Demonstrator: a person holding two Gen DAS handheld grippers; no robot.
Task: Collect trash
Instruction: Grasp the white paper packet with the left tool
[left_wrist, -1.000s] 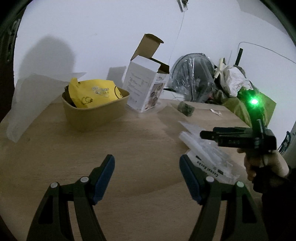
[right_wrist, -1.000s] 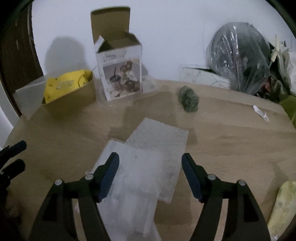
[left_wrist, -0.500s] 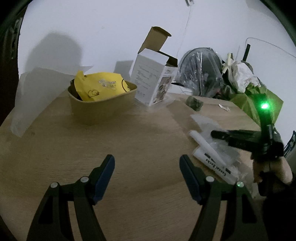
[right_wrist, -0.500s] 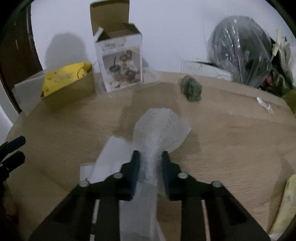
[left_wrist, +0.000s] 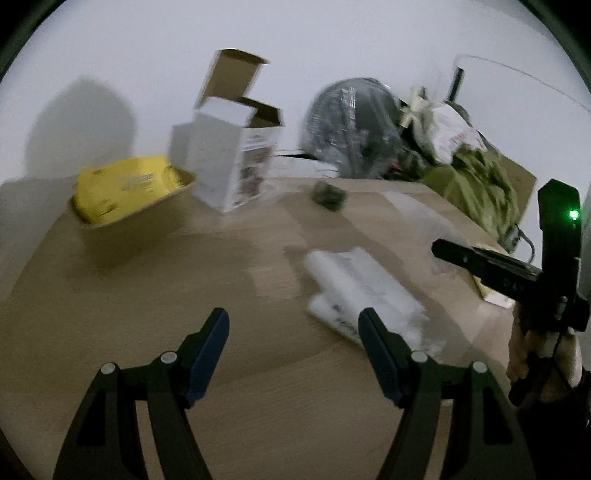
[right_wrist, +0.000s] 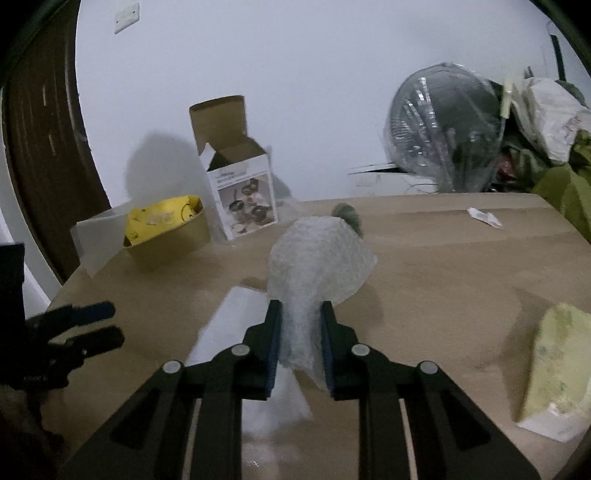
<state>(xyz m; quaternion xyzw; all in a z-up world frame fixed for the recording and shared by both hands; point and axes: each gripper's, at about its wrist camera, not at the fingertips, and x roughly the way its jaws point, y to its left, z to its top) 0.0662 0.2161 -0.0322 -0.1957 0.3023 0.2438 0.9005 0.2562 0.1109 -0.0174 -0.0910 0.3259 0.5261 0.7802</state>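
My right gripper (right_wrist: 300, 314) is shut on a sheet of bubble wrap (right_wrist: 317, 258) and holds it lifted above the wooden table (right_wrist: 443, 280). A clear plastic packet (right_wrist: 229, 332) lies under it; it also shows in the left wrist view (left_wrist: 362, 291). My left gripper (left_wrist: 293, 325) is open and empty, low over the table, left of the packet. The right gripper (left_wrist: 439, 248) shows at the right of the left wrist view. A tan bowl (right_wrist: 173, 240) holds a yellow wrapper (right_wrist: 159, 218). A green wad (right_wrist: 349, 218) lies behind the wrap.
An open white carton (right_wrist: 243, 199) stands beside the bowl. A small white wrapper (right_wrist: 484, 218) lies far right. A yellow-white package (right_wrist: 554, 365) sits at the right edge. A plastic-wrapped fan (right_wrist: 447, 129) and green bags (right_wrist: 561, 184) stand behind the table.
My right gripper shut on the bubble wrap and has lifted it off the packet. My left gripper has swung to the right, staying open.
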